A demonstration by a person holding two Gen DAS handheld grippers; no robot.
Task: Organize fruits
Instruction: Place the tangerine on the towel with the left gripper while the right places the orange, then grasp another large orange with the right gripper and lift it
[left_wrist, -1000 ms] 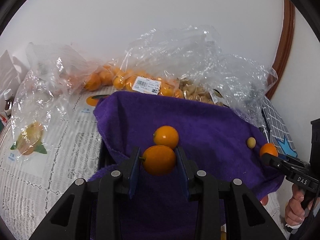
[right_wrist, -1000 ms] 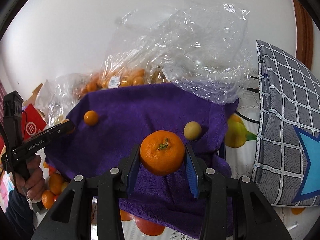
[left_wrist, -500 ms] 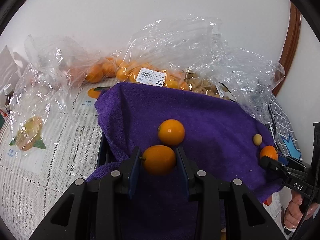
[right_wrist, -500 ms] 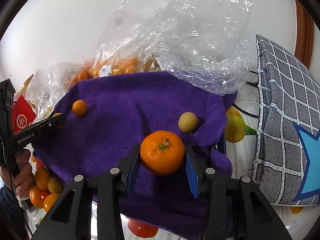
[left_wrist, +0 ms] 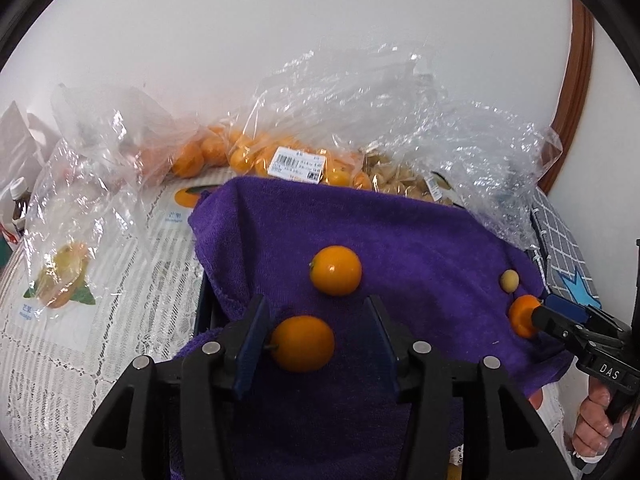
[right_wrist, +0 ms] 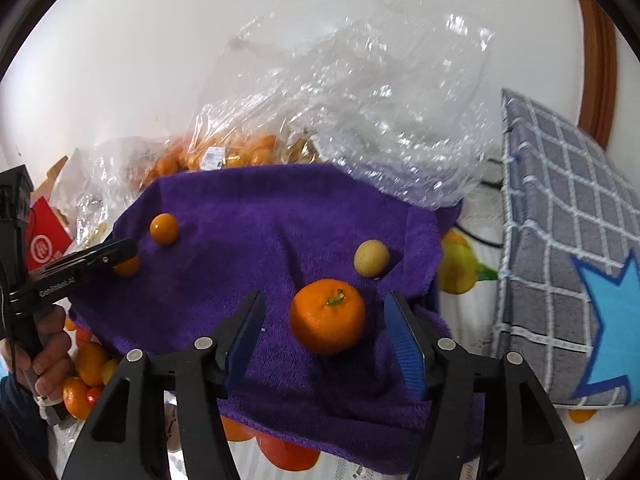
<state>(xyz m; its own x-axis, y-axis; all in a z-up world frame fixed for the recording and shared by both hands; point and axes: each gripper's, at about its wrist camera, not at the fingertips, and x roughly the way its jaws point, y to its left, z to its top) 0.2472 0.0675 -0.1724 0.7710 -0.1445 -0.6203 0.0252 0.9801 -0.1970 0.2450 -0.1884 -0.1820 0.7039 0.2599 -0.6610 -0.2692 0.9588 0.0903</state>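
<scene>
A purple towel is spread over a raised surface. My left gripper is open, its jaws standing apart on either side of a small orange kumquat that rests on the towel. A second kumquat lies just beyond it. My right gripper is open around a mandarin with a green stem, which sits on the towel. A small yellow-green fruit lies just behind the mandarin. The right gripper also shows at the right of the left wrist view.
Clear plastic bags holding several oranges and husked fruits lie behind the towel by the white wall. A grey checked cushion stands at the right. More oranges lie low at the left. A lace tablecloth covers the table.
Both grippers have opened. The left has let go of the kumquat and the right has let go of the mandarin; both fruits now rest on the towel.
</scene>
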